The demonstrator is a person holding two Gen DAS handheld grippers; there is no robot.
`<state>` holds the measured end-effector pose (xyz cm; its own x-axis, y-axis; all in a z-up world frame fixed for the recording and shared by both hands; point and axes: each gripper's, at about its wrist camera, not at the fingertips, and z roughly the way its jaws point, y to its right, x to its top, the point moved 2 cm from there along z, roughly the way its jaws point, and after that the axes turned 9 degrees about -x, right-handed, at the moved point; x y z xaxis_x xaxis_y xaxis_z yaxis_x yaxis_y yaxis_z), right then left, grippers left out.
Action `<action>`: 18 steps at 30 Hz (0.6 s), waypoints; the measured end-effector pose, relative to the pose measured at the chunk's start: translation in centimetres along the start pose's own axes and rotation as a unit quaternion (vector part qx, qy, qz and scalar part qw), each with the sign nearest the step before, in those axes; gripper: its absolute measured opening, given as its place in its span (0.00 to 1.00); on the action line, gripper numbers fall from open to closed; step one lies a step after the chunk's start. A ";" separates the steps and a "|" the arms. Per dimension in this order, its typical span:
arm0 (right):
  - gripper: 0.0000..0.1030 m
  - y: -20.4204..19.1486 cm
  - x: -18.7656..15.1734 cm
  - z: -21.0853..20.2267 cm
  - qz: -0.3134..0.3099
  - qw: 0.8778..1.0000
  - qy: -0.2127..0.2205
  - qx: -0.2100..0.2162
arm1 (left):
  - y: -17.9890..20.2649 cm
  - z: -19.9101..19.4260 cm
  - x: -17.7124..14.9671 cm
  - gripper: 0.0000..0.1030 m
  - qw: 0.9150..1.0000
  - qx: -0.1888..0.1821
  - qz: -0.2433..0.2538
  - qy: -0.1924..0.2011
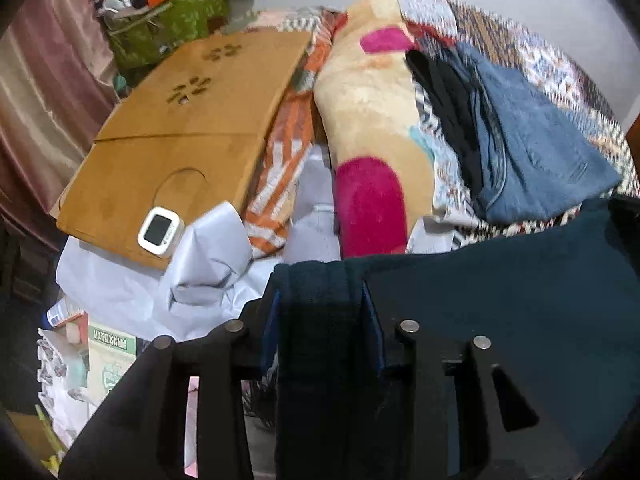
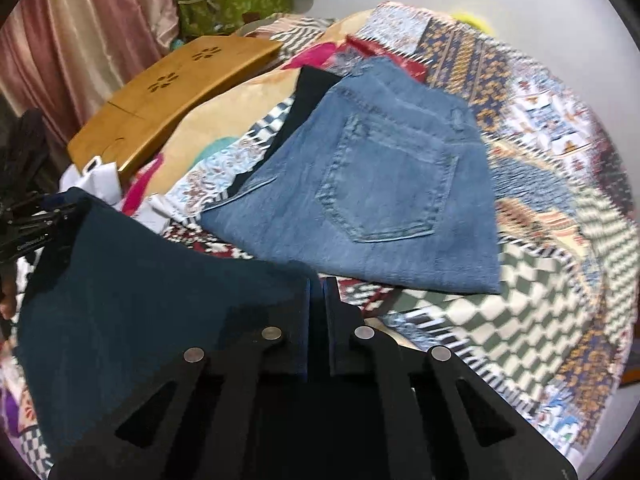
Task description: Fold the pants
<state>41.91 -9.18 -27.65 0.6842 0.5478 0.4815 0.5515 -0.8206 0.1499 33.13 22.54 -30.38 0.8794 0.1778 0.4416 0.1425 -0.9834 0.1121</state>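
Dark navy pants (image 1: 500, 300) hang stretched between my two grippers above the bed. My left gripper (image 1: 320, 312) is shut on one edge of them, with a thick fold of the fabric between its pads. My right gripper (image 2: 318, 308) is shut on the other edge of the dark pants (image 2: 140, 292). The left gripper also shows at the left edge of the right wrist view (image 2: 36, 220). Folded light blue jeans (image 2: 380, 184) lie on the patterned bedspread (image 2: 540, 280) beyond the dark pants, on top of a black garment (image 2: 308, 88).
A wooden lap table (image 1: 180, 128) lies at the left with a small white device (image 1: 160, 230) on it. A beige and pink blanket (image 1: 368, 120) lies beside it. A green bag (image 1: 168, 24) of clutter stands at the back by a pink curtain (image 2: 80, 40).
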 end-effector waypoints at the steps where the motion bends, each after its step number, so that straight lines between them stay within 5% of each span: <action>1: 0.05 0.1 0.0 -0.3 -0.002 1.000 -0.002 -0.008 | 0.1 -0.1 -0.1 0.41 1.000 0.001 -0.002 -0.006; 4: 0.08 0.6 -0.2 -1.8 0.002 1.000 -0.006 -0.025 | 0.0 -1.6 -1.1 0.51 1.000 -0.005 -0.005 -0.007; 9: 0.45 1.4 -2.0 -6.0 0.025 0.999 0.016 -0.013 | -0.3 -4.5 -4.1 0.69 0.999 -0.042 -0.004 -0.011; 18: 0.45 1.1 -7.3 -11.0 0.052 0.998 0.035 -0.029 | 0.0 -4.8 -10.2 0.70 0.990 -0.114 -0.027 -0.073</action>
<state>32.25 -15.87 -21.50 0.6999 0.4488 0.5556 0.4498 -0.8812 0.1452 21.97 20.90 -30.67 0.9317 0.2064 0.2987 0.0990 -0.9359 0.3380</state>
